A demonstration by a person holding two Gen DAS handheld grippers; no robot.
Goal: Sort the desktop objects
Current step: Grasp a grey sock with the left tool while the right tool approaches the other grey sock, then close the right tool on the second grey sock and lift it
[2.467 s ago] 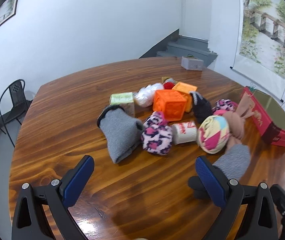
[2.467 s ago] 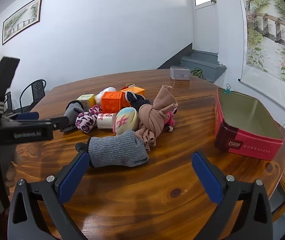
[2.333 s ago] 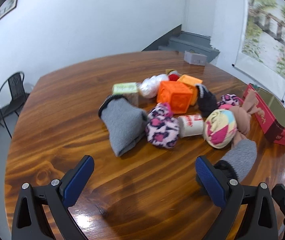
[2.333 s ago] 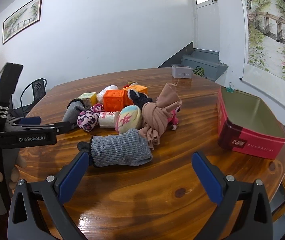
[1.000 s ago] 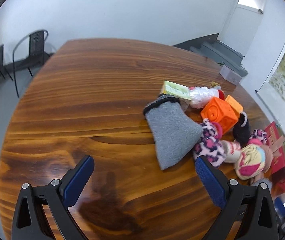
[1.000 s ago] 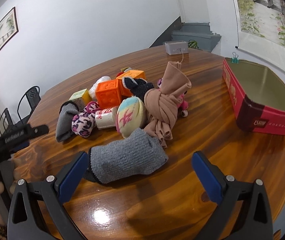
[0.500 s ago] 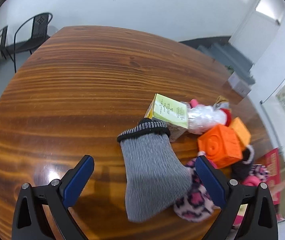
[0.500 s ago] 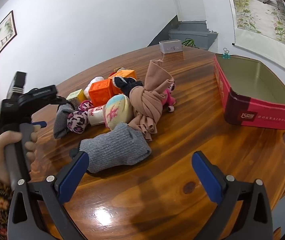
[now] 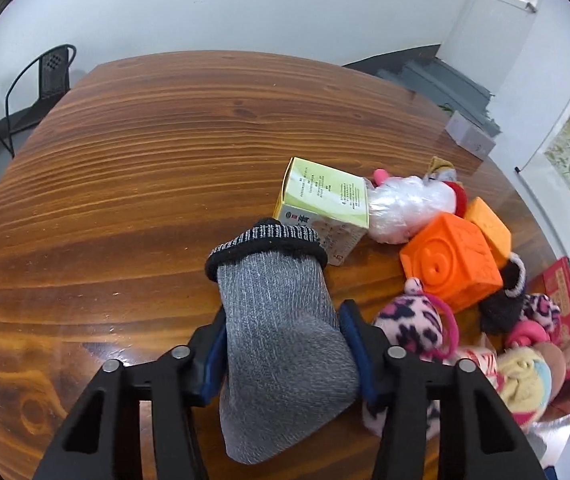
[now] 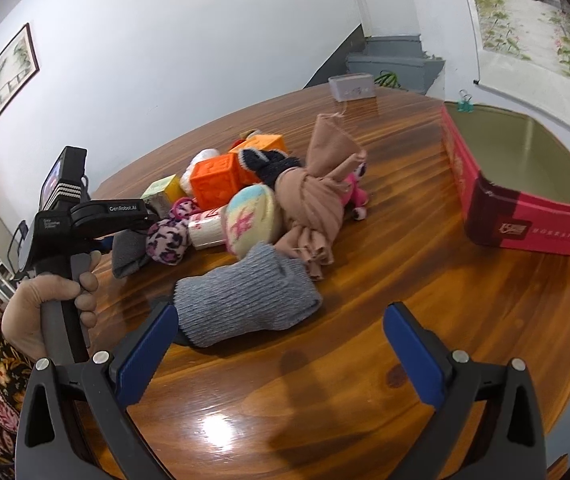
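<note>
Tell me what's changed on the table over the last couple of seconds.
The left gripper swung in over the dark grey sock at the pile's left end and closed on it; earlier it hung open, back from the pile. The right gripper has stayed open, edging a little nearer the light grey sock. The pile and the red tin have not moved.

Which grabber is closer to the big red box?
Right. The right gripper hangs open over the table with the red box just ahead to its right; the left gripper is across the pile, shut on a grey sock.
</note>
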